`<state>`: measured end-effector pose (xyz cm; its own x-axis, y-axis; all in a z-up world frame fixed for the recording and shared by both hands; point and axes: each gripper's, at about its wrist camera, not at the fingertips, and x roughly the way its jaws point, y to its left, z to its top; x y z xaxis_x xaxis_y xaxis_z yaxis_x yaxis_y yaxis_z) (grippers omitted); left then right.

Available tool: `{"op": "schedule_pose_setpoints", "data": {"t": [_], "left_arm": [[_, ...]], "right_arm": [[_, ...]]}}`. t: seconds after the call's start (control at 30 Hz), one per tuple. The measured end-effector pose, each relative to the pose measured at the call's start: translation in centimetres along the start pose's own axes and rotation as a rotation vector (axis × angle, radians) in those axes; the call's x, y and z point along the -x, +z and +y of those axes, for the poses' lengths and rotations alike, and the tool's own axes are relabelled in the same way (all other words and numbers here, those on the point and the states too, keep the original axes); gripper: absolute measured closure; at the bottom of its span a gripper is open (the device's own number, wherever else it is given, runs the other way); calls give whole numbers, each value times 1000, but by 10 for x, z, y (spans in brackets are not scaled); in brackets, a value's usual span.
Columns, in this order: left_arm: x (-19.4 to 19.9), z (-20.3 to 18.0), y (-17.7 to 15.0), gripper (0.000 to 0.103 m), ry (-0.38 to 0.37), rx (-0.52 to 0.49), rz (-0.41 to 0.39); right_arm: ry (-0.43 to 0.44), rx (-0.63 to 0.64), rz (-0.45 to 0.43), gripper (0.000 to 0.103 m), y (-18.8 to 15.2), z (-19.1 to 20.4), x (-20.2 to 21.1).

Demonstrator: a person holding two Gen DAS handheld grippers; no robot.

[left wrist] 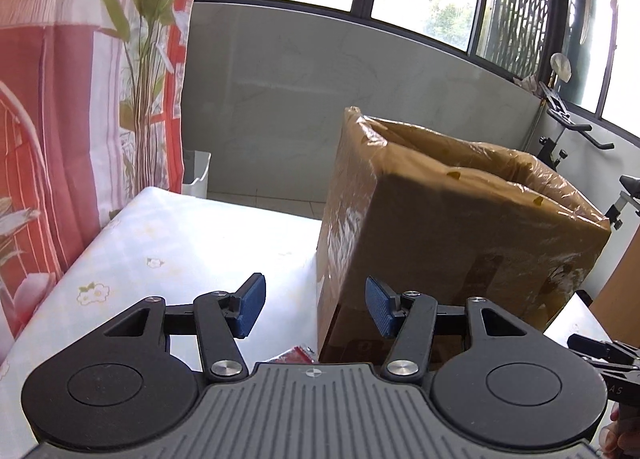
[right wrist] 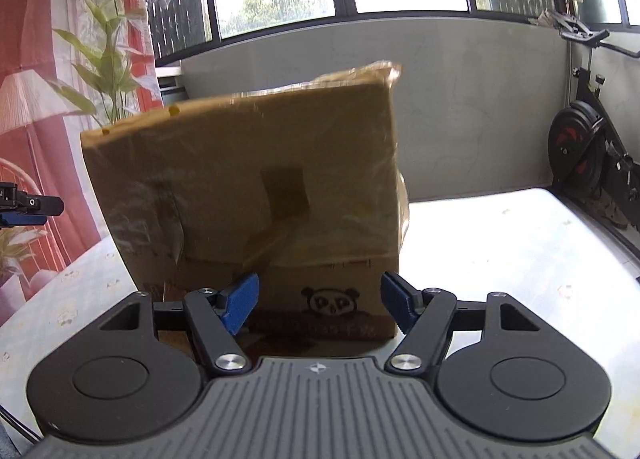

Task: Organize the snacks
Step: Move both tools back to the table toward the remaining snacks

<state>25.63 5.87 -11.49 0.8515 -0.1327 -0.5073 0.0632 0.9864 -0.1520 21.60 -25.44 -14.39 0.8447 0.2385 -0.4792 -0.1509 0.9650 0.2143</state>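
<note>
Two grippers sit ahead of me, both jaws parted and empty. My left gripper (left wrist: 315,309) hangs over the desk (left wrist: 180,243) beside the cardboard box's (left wrist: 460,227) corner, a red snack packet (left wrist: 294,355) just below it at the box's foot. My right gripper (right wrist: 319,305) faces the box's panda-printed side.

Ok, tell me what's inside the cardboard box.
The cardboard box is open-topped, with clear plastic over its rim. Only upper inner walls show in the left wrist view; its contents are hidden by the near wall.
</note>
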Motion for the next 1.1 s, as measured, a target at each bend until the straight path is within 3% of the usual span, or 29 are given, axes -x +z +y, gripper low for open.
{"op": "schedule_pose_setpoints", "data": {"t": [0.2,0.5,0.83,0.97,1.1], "left_arm": [[-4,10,-8,46,8,21,7],[2,28,-26,46,51,83,20],[4,34,-36,46,69,103,45],[4,28,-42,46,51,105,60],[2,22,-49,46,37,96,84]], "right_arm": [[9,-7,182,35,-12,7,-47],[-62,68,278,34,-9,37,-85],[-43,170,266,33,-31,35,-58],[-67,236,263,32,-40,30,-40],[-102,224,244,32,-40,20,-24]]}}
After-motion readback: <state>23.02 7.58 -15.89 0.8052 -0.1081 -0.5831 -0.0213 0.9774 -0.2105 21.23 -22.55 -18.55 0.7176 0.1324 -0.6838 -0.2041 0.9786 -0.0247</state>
